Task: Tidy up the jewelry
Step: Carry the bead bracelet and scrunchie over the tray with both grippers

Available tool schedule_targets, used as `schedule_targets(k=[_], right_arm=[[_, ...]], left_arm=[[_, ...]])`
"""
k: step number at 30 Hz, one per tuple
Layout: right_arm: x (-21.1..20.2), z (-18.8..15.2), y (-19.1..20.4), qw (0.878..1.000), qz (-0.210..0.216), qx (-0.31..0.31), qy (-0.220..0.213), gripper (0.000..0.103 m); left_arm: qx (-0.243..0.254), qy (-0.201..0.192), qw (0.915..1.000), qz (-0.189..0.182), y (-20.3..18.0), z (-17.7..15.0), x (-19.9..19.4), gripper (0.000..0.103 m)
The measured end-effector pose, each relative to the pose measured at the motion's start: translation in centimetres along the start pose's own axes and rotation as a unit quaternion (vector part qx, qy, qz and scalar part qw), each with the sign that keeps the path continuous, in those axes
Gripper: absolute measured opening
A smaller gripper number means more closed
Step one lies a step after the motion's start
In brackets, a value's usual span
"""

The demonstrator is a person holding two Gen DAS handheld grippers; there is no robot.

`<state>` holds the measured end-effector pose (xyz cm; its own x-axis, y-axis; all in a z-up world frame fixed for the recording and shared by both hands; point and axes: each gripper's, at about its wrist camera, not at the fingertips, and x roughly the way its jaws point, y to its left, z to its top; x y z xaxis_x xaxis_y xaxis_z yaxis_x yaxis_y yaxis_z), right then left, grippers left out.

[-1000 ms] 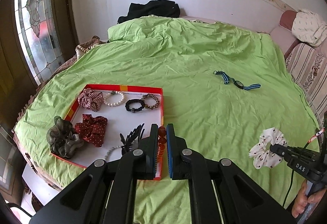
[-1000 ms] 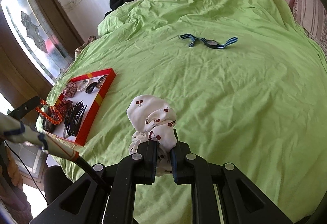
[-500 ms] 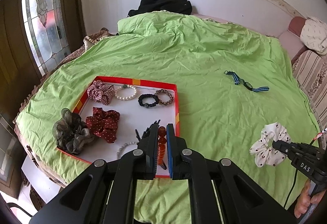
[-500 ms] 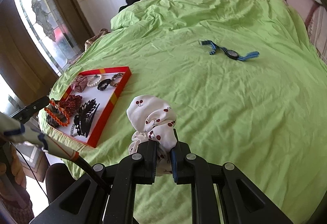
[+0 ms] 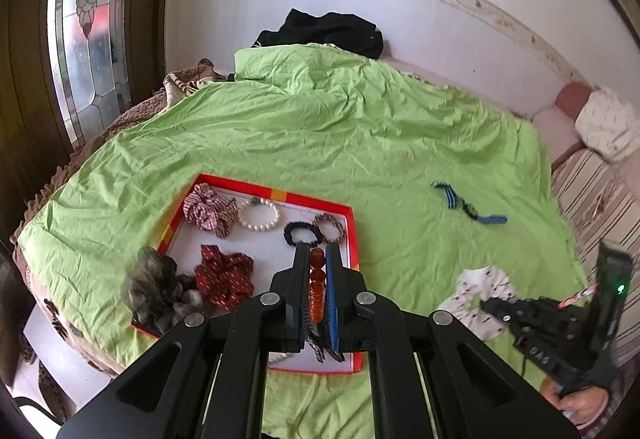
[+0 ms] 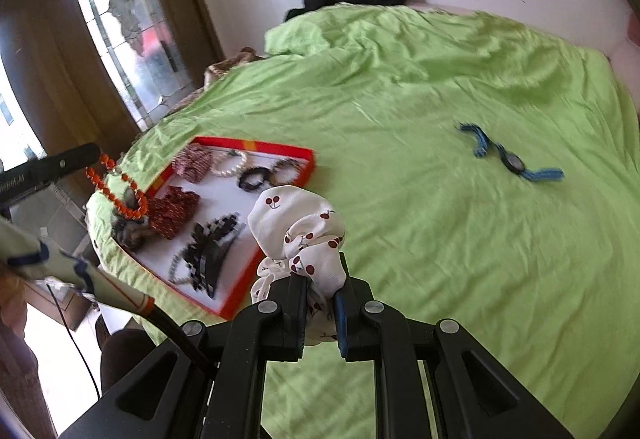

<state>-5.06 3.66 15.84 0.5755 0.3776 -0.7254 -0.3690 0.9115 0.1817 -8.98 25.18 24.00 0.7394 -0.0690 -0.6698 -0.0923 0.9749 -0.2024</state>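
Left wrist view: looks forward along the left gripper from above the near edge of the red tray, facing the far wall. Right wrist view: rides the right gripper, set to the tray's right, facing far-left. Shared: tray, green bedspread, blue-strapped watch.

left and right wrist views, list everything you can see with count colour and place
shallow cardboard tray: 1, red rim, white floor, on bed
fabric scrunchies in tray: 3, checked red, dotted red, grey-olive
pearl bracelet: 1, white, tray back
hair ties: 2, black and brown, tray back
claw hair clip: 1, black, tray front
striped-strap watch: 1, blue-black, on sheet
bed sheet: 1, green
left gripper: shut on orange bead bracelet
right gripper: shut on white cherry-print scrunchie
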Motion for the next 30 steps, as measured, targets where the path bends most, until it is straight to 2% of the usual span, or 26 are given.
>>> schedule_targets(k=[9, 21, 30], right_arm=[[2.8, 2.8, 3.9, 0.999, 0.026, -0.026, 0.008, 0.013], [7.5, 5.9, 6.0, 0.999, 0.032, -0.028, 0.02, 0.013], [13.0, 7.1, 5.6, 0.997, 0.052, 0.002, 0.055, 0.013]], left_arm=[[-0.018, 0.02, 0.9996, 0.003, 3.7, 0.9, 1.2, 0.007], [-0.017, 0.069, 0.9974, -0.004, 4.0, 3.1, 9.5, 0.007], [0.008, 0.087, 0.9948, 0.052, 4.3, 2.5, 14.9, 0.007]])
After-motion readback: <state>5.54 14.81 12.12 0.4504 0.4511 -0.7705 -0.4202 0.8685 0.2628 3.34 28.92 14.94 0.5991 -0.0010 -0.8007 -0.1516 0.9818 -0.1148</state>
